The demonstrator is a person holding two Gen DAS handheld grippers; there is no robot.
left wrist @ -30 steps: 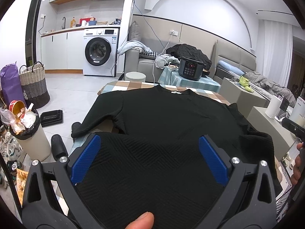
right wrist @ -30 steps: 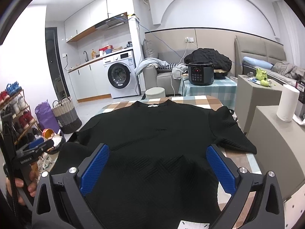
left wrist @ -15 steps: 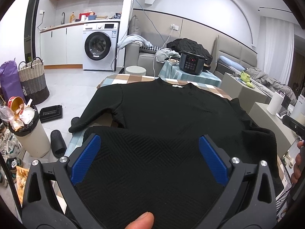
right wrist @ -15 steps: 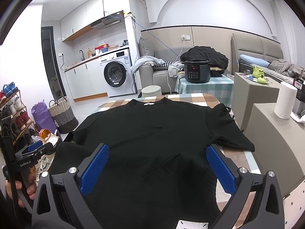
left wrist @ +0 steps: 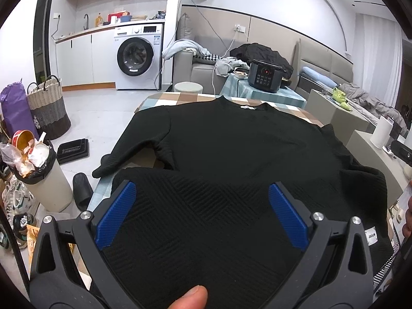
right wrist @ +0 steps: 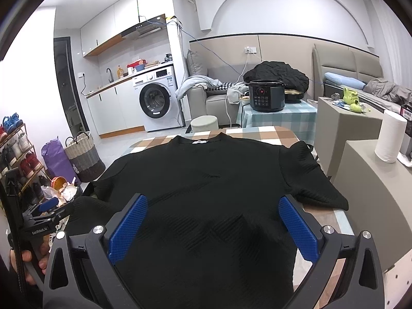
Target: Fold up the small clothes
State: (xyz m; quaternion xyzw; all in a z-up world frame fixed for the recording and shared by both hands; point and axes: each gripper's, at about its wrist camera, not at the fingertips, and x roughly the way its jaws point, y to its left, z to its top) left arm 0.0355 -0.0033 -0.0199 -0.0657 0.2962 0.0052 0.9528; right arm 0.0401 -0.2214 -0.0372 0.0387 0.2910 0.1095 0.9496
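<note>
A black textured sweater lies spread flat on a checked table, collar at the far end. Its left sleeve hangs over the table's left edge, and the right sleeve lies on the table at the right. My left gripper hovers open over the sweater's near hem, blue pads wide apart. My right gripper also stands open above the hem, nothing between its fingers. The left gripper shows at the left edge of the right wrist view.
A bin and slippers stand on the floor left of the table. Grey cabinets with a paper roll flank the right side. Behind the table are a stool, a pressure cooker and a sofa.
Both grippers have eased slightly lower and closer over the sweater's hem. Their jaws stay open and the sweater has not moved.
</note>
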